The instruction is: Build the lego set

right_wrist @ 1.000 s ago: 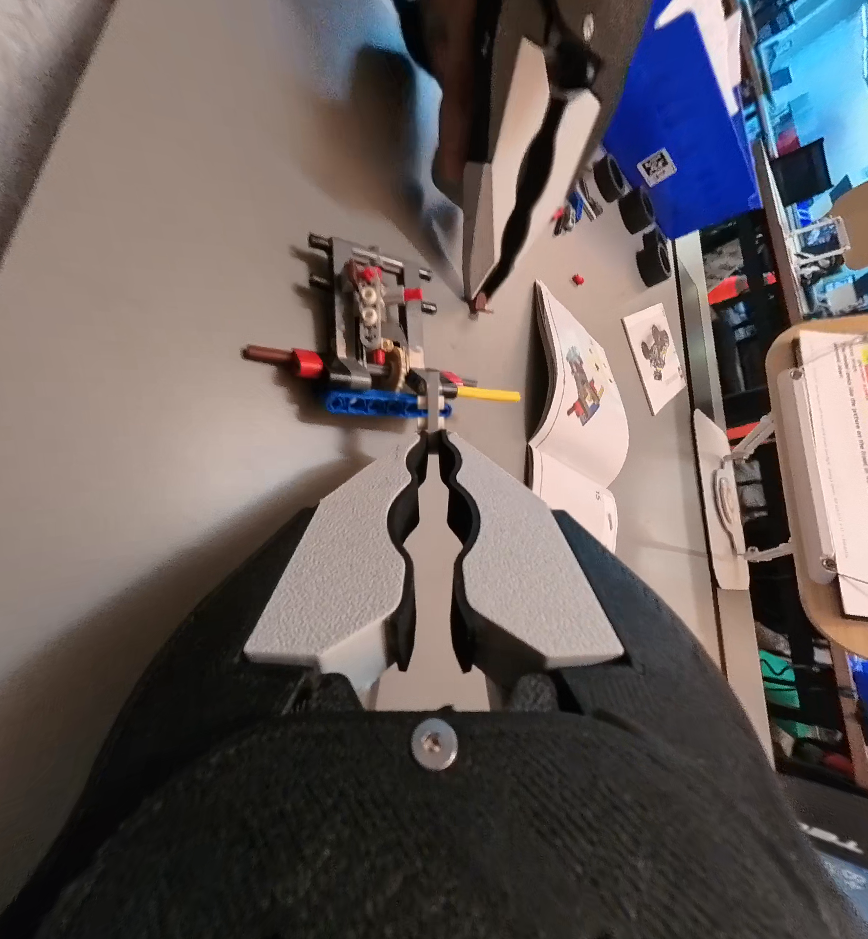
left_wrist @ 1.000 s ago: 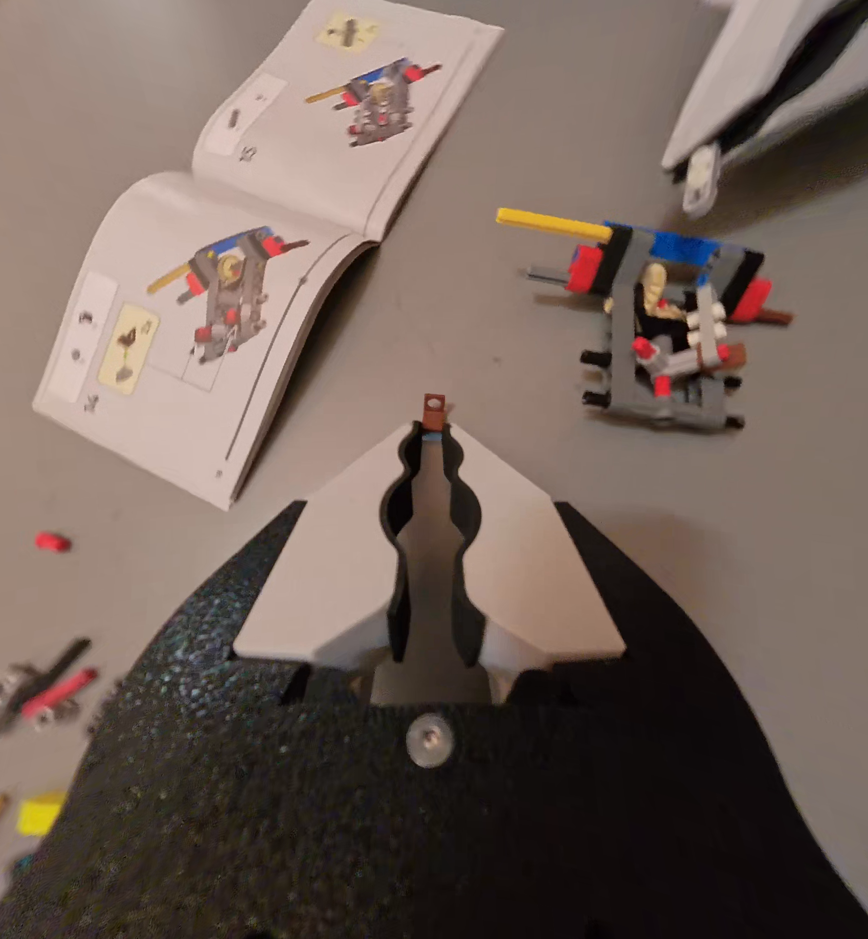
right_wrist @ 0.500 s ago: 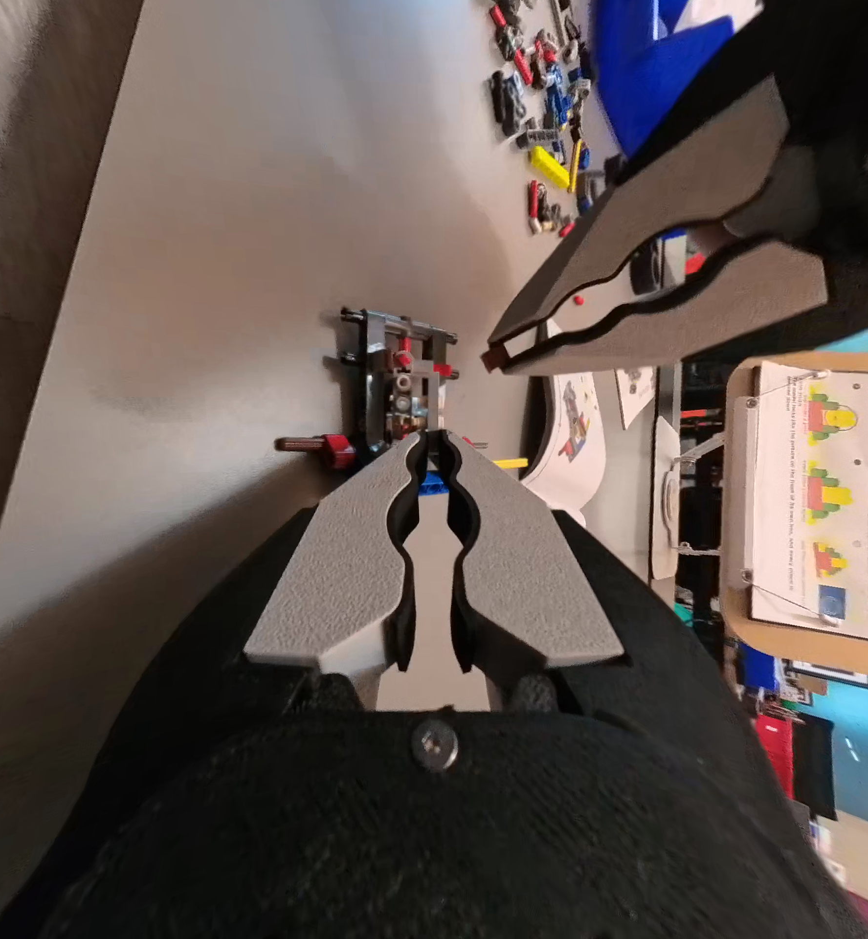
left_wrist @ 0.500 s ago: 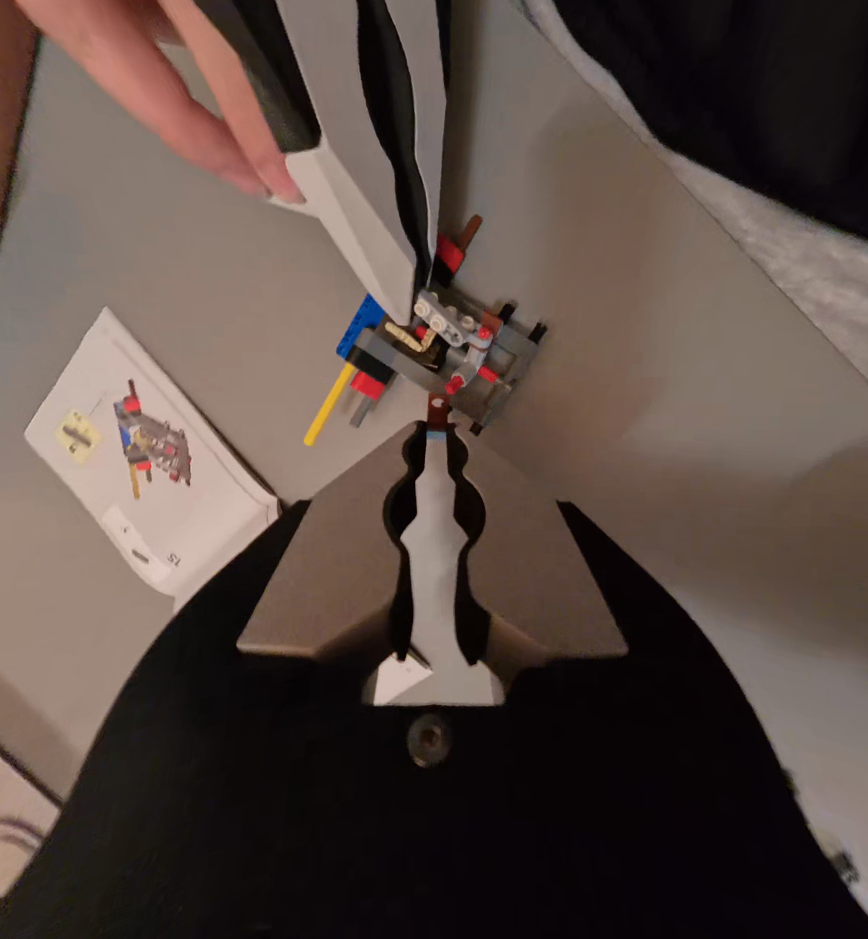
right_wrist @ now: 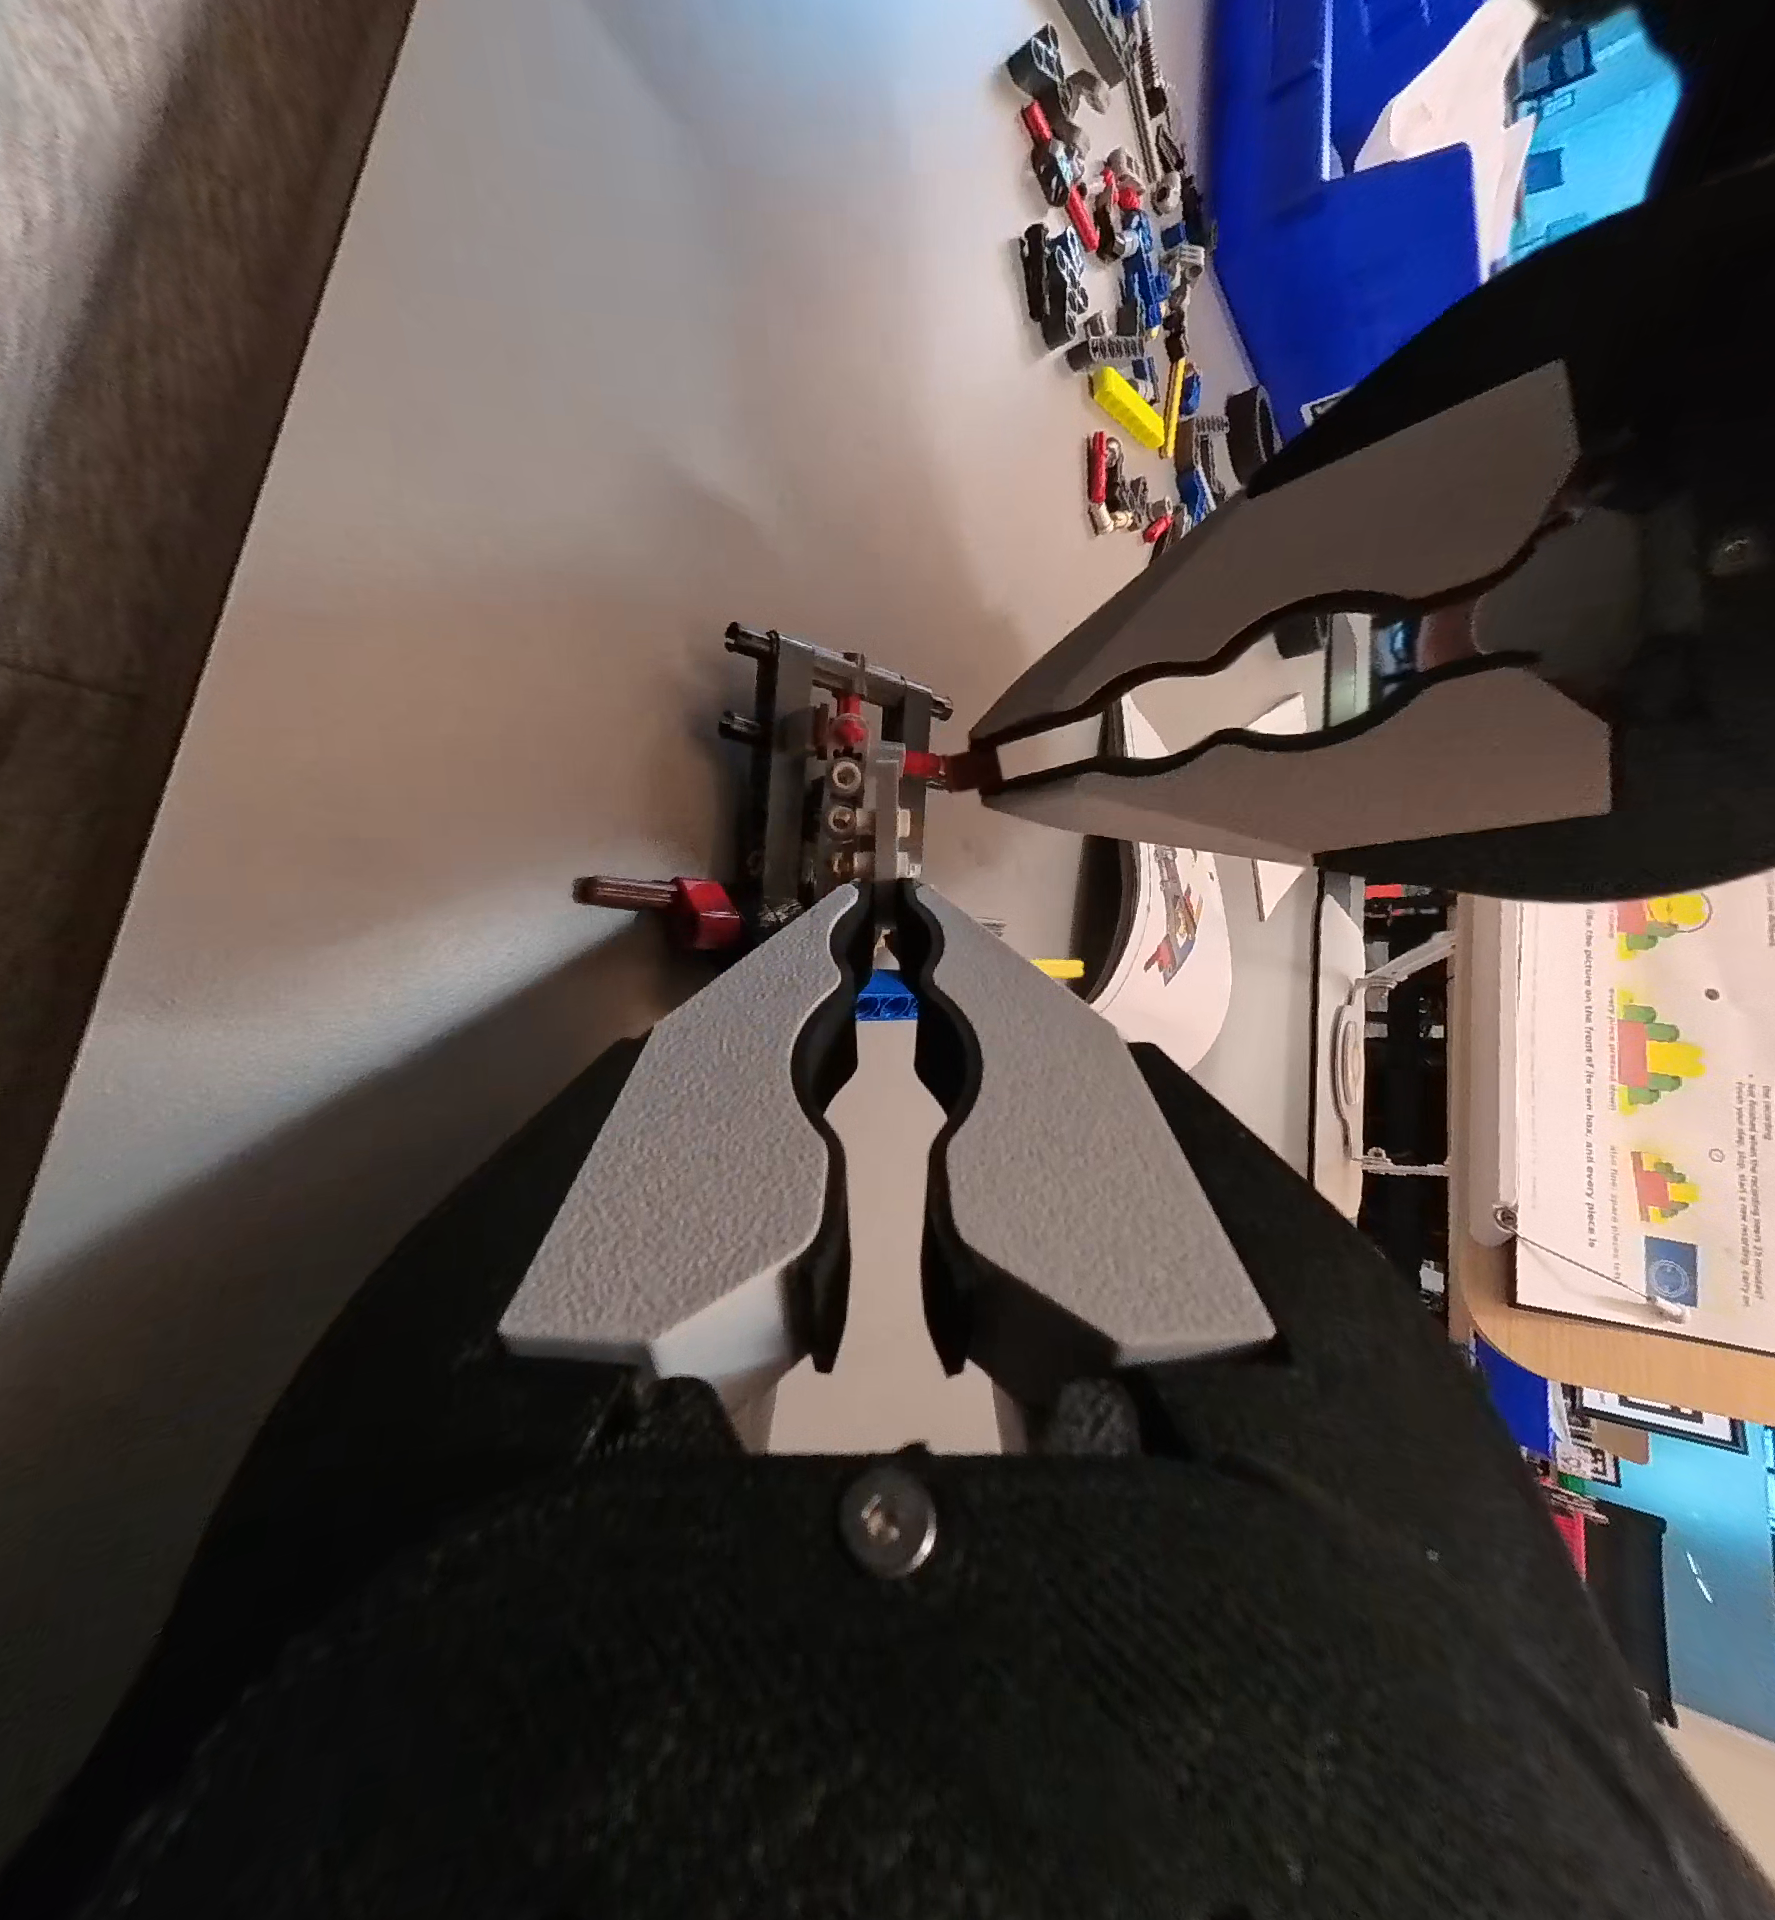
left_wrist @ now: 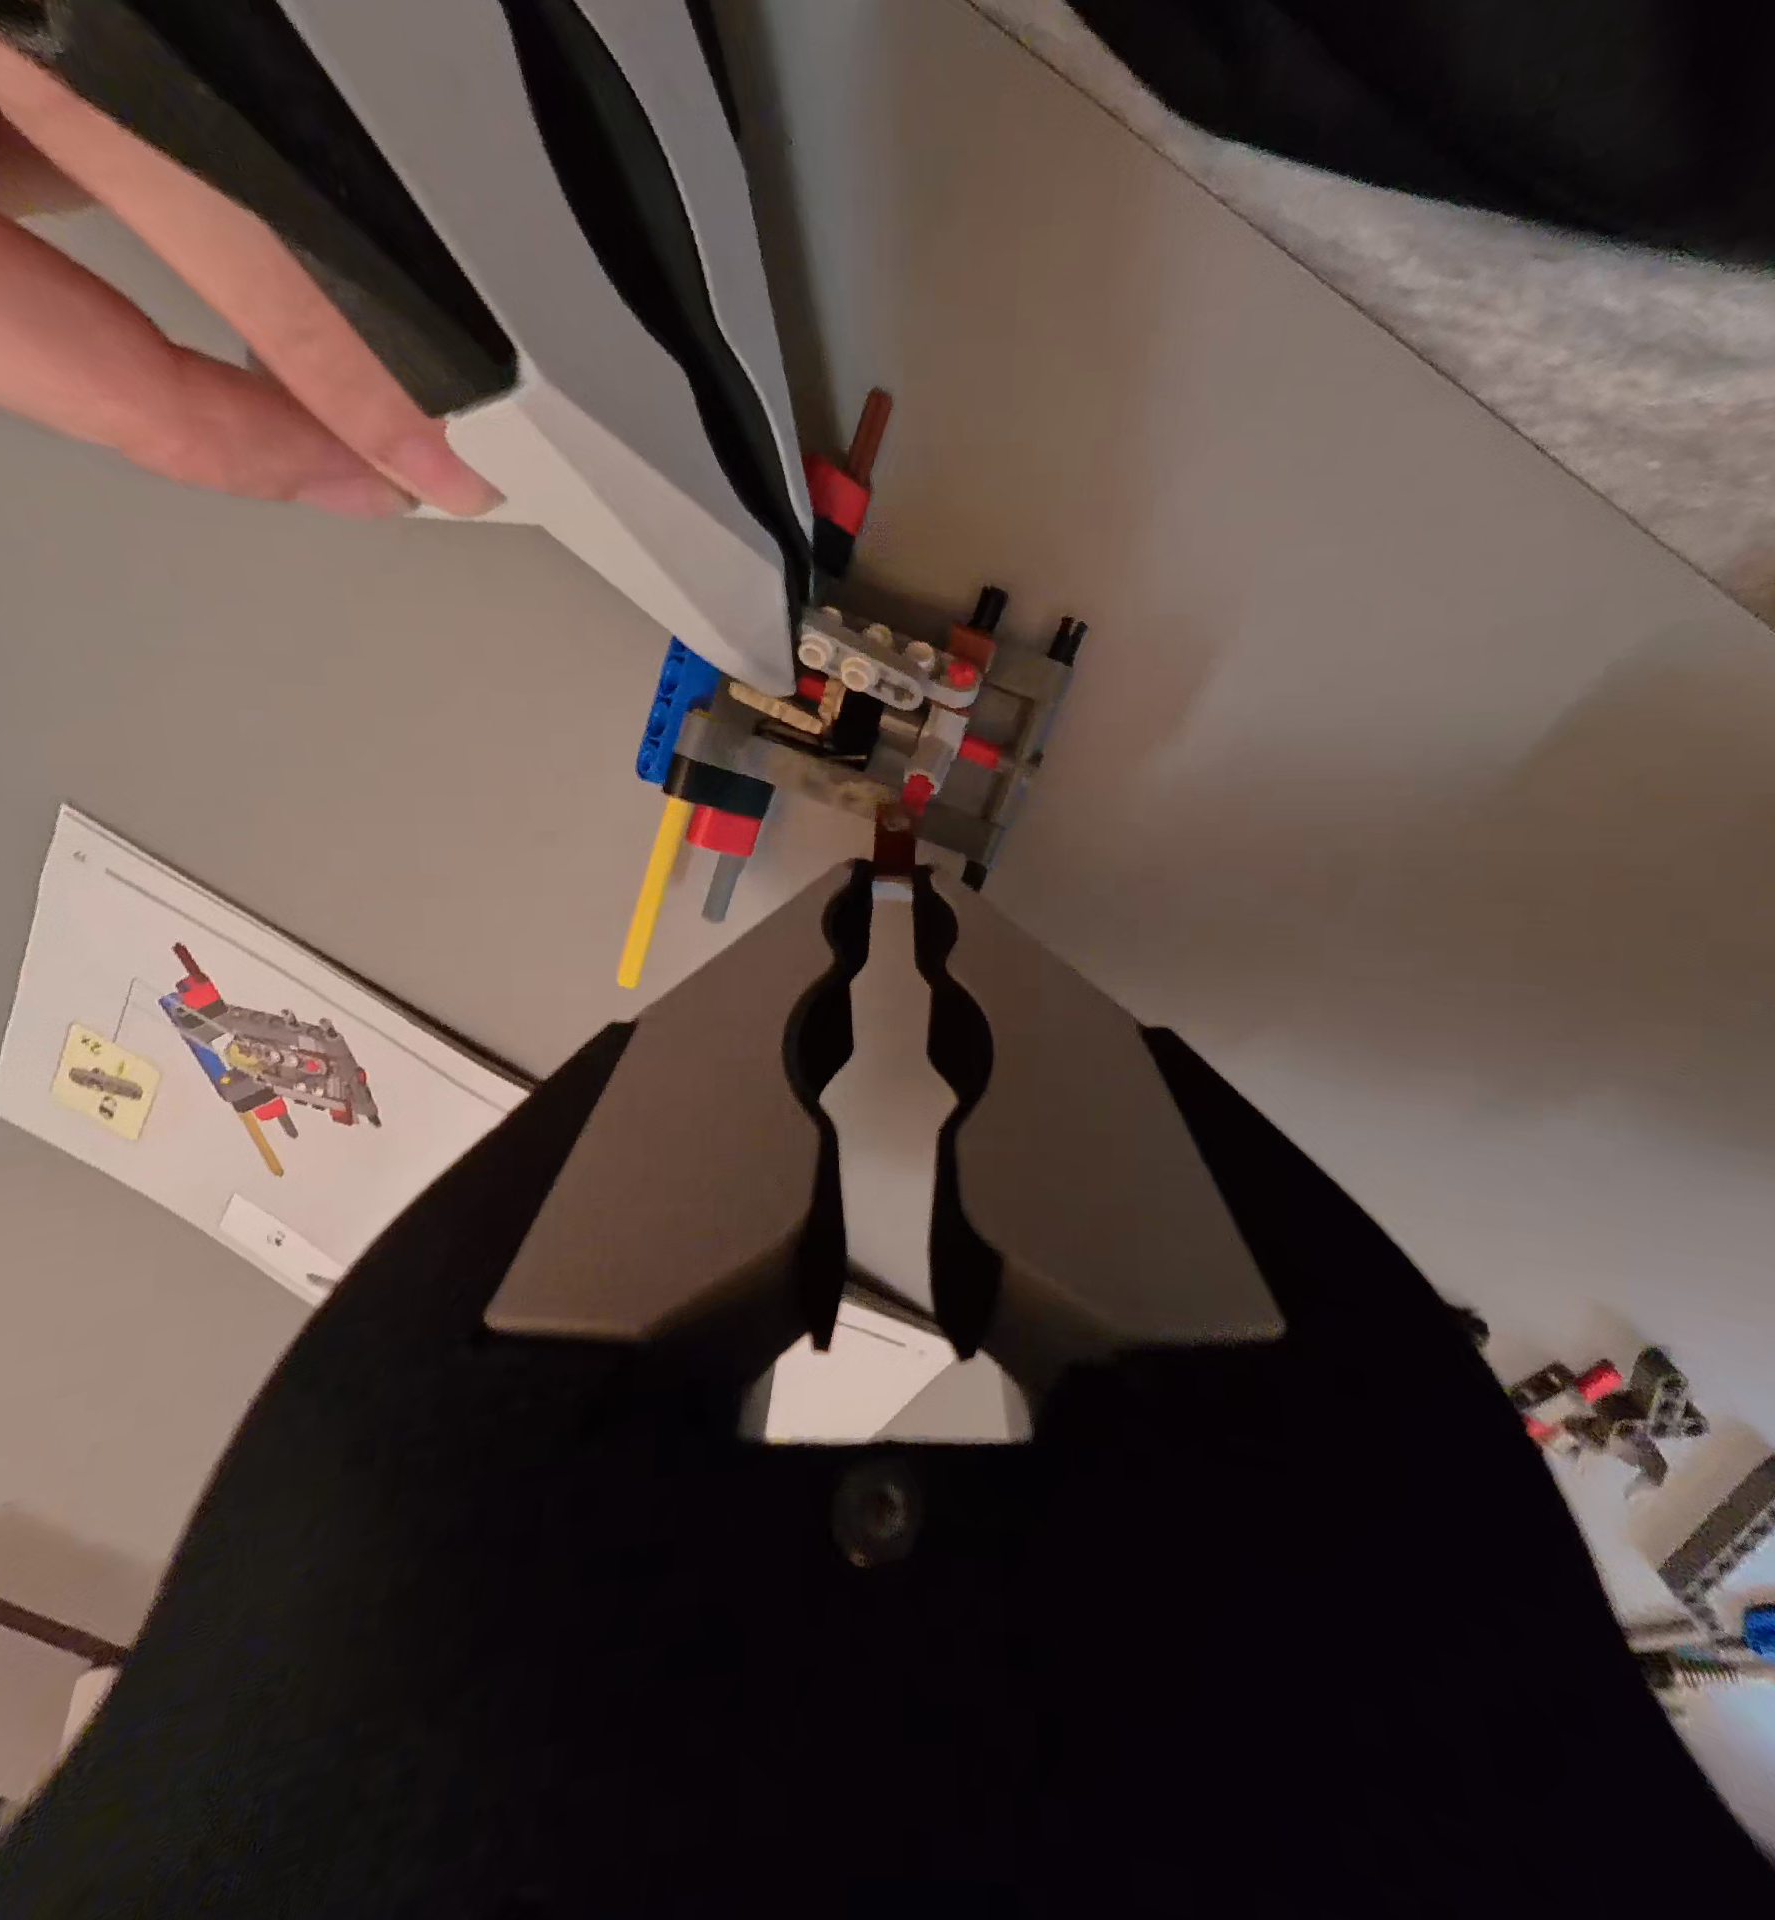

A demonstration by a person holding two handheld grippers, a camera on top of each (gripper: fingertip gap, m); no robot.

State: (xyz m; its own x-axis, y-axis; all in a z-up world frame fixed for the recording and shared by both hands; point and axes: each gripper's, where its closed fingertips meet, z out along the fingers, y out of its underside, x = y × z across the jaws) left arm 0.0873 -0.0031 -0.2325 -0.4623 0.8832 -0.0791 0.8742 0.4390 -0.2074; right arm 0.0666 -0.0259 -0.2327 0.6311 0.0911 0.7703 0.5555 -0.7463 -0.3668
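Each camera is sitting just behind its own gripper, looking forward along the fingers. The left wrist view is looking steeply down at the grey table [left_wrist: 1278, 727], close to the lego model [left_wrist: 862, 717]. The right wrist view is facing the same lego model [right_wrist: 841, 790] at close range from another side, rolled sideways. Both are sharing the model, the table and the booklet [left_wrist: 197, 1049].

Grey table [right_wrist: 550, 436]: lego assembly [left_wrist: 862, 717] mid-frame, open instruction booklet [left_wrist: 218, 1049] lower left, loose pieces [right_wrist: 1122, 260] upper right.
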